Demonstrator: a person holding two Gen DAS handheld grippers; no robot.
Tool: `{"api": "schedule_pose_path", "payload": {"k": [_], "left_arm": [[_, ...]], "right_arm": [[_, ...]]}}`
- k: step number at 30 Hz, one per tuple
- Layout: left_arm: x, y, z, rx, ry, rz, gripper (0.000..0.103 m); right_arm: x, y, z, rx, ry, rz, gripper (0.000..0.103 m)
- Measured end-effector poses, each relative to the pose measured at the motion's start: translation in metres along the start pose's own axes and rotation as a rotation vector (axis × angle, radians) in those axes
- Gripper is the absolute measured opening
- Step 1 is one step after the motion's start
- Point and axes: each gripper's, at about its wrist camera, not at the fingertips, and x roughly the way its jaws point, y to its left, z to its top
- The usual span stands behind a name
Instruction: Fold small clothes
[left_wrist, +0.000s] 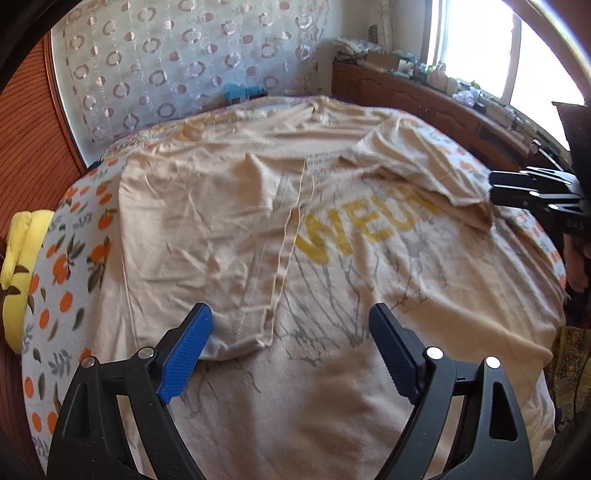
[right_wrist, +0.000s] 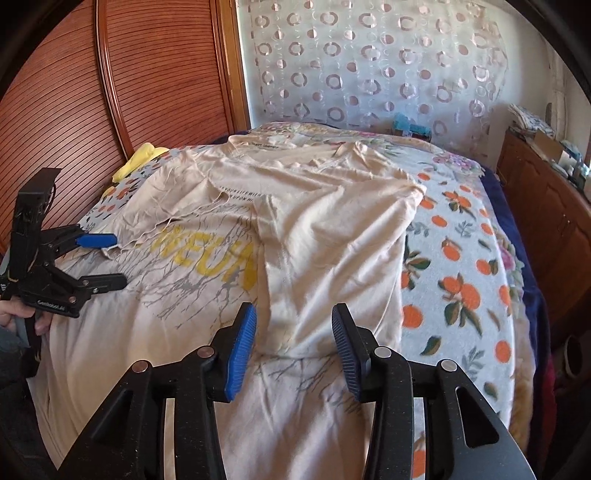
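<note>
A cream T-shirt (left_wrist: 332, 258) with yellow letters and a grey branch print lies flat on the bed; it also shows in the right wrist view (right_wrist: 325, 236). Both side parts are folded in over the middle. My left gripper (left_wrist: 290, 328) is open just above the lower edge of the left folded flap (left_wrist: 207, 236), holding nothing; it also shows in the right wrist view (right_wrist: 107, 260). My right gripper (right_wrist: 293, 325) is open above the lower edge of the right folded flap (right_wrist: 332, 258), empty. It also shows at the right edge of the left wrist view (left_wrist: 495, 188).
The shirt lies on a blanket (right_wrist: 461, 266) printed with oranges. A yellow cloth (left_wrist: 22, 251) sits at the left bed edge by a wooden slatted wall (right_wrist: 147, 74). A curtain (right_wrist: 369, 62) hangs behind. A cluttered wooden cabinet (left_wrist: 424, 99) stands at the right.
</note>
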Motion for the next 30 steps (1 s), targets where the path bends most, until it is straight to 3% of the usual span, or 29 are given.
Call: {"api": "schedule_pose_path", "payload": {"k": [8,12,14,23,30], "left_arm": [[-0.028,0.043,0.047,-0.019,-0.115,0.029,0.087],[-0.014,0.077,0.070,-0.051,-0.107,0.054,0.087],[-0.005,0.091,0.079,-0.064,-0.109,0.066,0.087],[0.048,0.146,0.104,-0.118,-0.061,0.091,0.087],[0.078,0.169,0.113,-0.155,-0.017,0.067,0.083]], "right_arm": [[0.008,-0.015,0.044,-0.022,-0.038,-0.040,0.046],[0.025,-0.025,0.064,-0.016,-0.036,-0.032,0.057],[0.039,-0.031,0.073,-0.017,-0.025,-0.027,0.070],[0.105,-0.068,0.106,0.011,0.040,-0.054,0.071],[0.143,-0.105,0.127,0.076,0.080,-0.072,0.071]]}}
